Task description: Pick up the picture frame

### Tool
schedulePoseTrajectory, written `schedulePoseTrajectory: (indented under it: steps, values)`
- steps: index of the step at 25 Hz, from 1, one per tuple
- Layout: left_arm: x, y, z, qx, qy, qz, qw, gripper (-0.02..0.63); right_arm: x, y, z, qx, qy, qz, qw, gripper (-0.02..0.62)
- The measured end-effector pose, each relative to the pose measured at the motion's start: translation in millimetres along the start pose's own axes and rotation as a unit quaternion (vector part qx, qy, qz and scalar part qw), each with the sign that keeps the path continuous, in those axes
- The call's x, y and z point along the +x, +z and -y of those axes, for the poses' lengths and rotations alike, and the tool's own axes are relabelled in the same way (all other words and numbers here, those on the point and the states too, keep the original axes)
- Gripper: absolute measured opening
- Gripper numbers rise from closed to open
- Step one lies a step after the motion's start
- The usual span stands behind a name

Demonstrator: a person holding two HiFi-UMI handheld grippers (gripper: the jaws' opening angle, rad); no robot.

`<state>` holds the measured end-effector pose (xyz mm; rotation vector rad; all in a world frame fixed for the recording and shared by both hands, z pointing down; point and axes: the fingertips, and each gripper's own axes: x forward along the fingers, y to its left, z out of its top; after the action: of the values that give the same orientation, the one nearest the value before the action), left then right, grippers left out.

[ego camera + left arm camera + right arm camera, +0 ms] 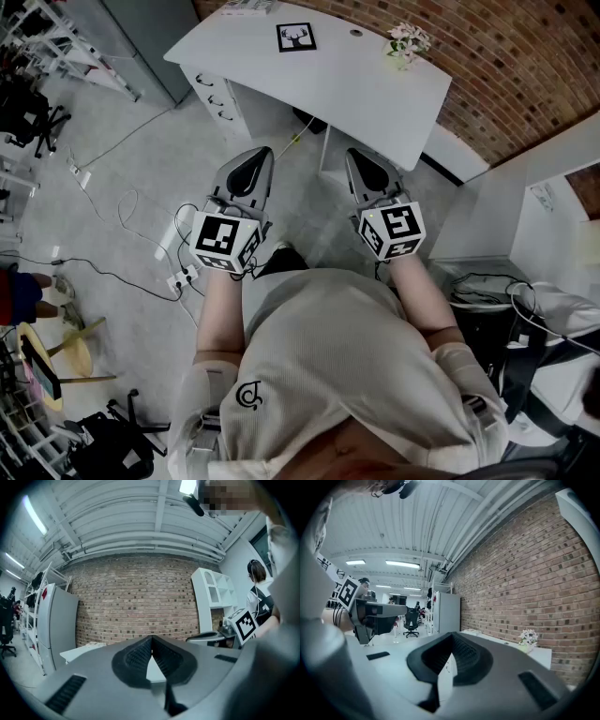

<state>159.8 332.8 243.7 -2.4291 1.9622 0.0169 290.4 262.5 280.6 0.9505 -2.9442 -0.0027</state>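
The picture frame (296, 37), black-edged with a deer-head print, lies flat on the white desk (356, 94) at the top of the head view. My left gripper (260, 154) and right gripper (355, 155) are held side by side over the floor, short of the desk's near edge and well apart from the frame. Both point level towards the desk. In the left gripper view the left gripper (151, 639) is shut with nothing between its pads. The right gripper (452, 635) is likewise shut and empty. The frame shows in neither gripper view.
A small pot of pale flowers (408, 42) stands on the desk's right end, seen also as the flowers (528, 637) before the brick wall (525, 583). Drawers (217, 98) sit under the desk's left side. Cables and a power strip (180, 277) lie on the floor at left.
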Motion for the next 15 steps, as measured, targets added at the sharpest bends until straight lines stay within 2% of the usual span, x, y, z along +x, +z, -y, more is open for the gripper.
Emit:
schedulePoseTrajectory:
  steps: [10, 15]
  values:
    - [-2, 6, -10, -0.009, 0.002, 0.003, 1.0000, 0.015, 4, 3, -5, 0.001, 0.000, -0.007, 1.000, 0.005]
    - [12, -6, -25, -0.013, -0.002, -0.002, 0.9999, 0.015, 25, -7, 3, 0.015, -0.005, -0.013, 1.000, 0.006]
